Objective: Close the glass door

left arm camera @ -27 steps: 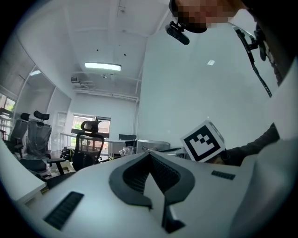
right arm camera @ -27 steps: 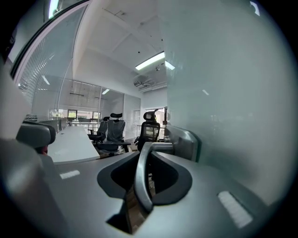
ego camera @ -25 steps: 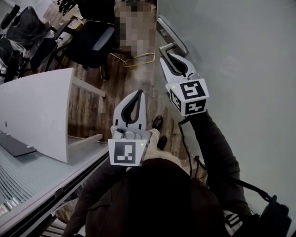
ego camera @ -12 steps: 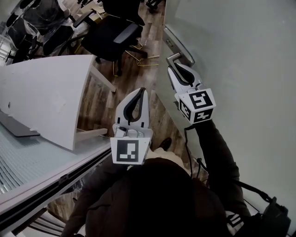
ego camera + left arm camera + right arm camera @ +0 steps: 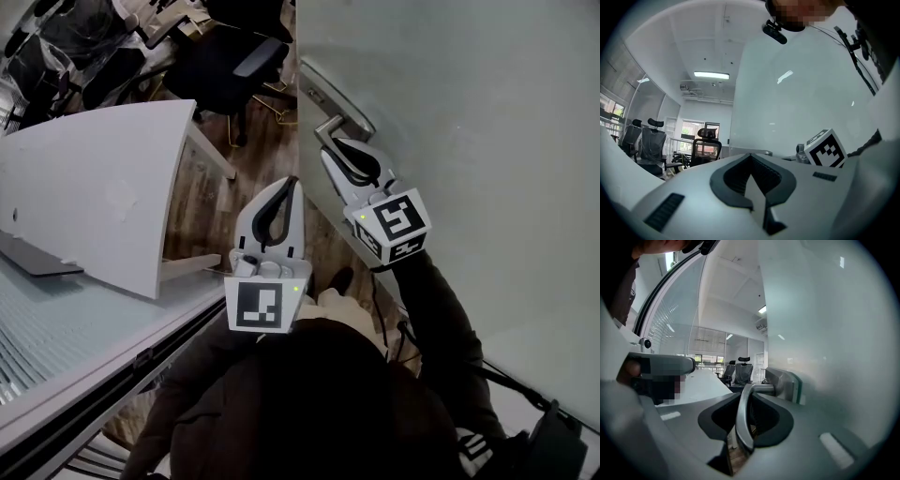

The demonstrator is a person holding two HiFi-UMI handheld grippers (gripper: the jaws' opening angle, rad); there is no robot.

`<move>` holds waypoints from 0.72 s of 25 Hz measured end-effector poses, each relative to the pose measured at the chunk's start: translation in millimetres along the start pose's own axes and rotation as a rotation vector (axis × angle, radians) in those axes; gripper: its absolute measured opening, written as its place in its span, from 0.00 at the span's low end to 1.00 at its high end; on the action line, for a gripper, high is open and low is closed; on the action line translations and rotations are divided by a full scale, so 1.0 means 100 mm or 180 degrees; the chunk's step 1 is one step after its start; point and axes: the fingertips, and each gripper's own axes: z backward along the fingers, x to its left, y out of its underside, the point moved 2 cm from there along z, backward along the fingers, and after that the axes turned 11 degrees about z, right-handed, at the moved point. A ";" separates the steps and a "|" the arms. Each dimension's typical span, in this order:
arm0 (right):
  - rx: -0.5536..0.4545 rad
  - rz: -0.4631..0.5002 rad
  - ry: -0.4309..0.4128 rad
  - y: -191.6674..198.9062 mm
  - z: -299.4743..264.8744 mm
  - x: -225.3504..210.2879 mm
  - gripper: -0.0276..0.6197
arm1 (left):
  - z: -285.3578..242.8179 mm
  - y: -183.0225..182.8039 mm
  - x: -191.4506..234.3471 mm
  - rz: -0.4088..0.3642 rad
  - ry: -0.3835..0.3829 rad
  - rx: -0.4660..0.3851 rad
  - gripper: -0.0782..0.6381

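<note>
Much is lost at the edges of the head view: the white surface (image 5: 84, 187) runs off the left side, our dark jacket (image 5: 309, 403) covers whatever lies below the hands, and the glass door (image 5: 469, 141) is cut off at the right and bottom, with nothing showing through its frosted pane. The left hand-held gripper (image 5: 287, 185) is held free above the wooden floor (image 5: 211, 202), its jaws pressed together with nothing between them, as the left gripper view shows plainly. One shoe (image 5: 342, 278) peeks out just right of it. Further right, the right hand-held gripper (image 5: 335, 152) pinches the door handle (image 5: 329, 125). In the right gripper view the metal lever runs down between the jaws and hides where their tips meet. The surface is a curved white desktop, and beyond its far end black office chairs (image 5: 225, 56) stand on the plank floor. The left gripper view also catches a ceiling light strip (image 5: 711, 75). Compared with half a second ago, the door's edge and handle sit further left in the head view, nearer the chairs, and the pane covers more of the floor. The right hand-held gripper stays clamped on the handle, and the left remains closed and idle.
</note>
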 end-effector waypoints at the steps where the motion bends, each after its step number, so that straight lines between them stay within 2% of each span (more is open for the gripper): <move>1: -0.0007 0.0004 -0.0026 -0.01 0.01 0.10 0.15 | 0.07 0.01 0.02 0.0002 0.0002 0.0012 0.10; 12: -0.0095 0.0068 -0.0352 -0.24 0.11 0.94 0.15 | 0.70 -0.11 0.01 -0.0095 -0.0103 -0.0007 0.10; 18: -0.0097 0.0136 -0.0585 -0.43 0.28 1.28 0.15 | 1.09 -0.30 -0.18 -0.0083 -0.0274 -0.0030 0.10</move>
